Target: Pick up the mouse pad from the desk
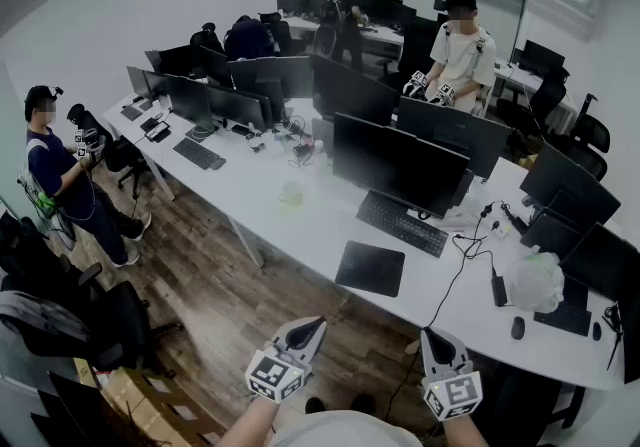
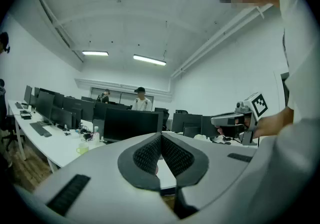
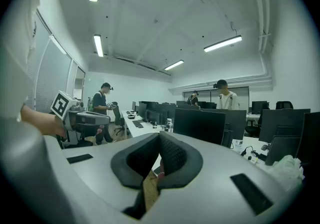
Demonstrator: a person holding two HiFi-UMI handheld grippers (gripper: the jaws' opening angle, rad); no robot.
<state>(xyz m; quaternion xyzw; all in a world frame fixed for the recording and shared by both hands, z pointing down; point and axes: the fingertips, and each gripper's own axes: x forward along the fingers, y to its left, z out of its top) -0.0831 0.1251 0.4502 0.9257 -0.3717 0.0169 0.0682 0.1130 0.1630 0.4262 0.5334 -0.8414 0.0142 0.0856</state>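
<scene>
Now, left gripper (image 1: 311, 324): together, empty
right gripper (image 1: 429, 334): together, empty
mouse pad (image 1: 370, 268): ahead, well apart
risk: jaws unopened, skidding over its thin edge

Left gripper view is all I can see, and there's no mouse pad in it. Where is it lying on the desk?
Observer: In the head view the mouse pad lies flat near the front edge of the desk, just in front of the keyboard.
Operator: Is anything on it?
Observer: No, its top is bare. A black cable runs to its right, apart from it.
Operator: And the right gripper's jaws?
Observer: The right gripper is shut, with nothing between its jaws.
</scene>
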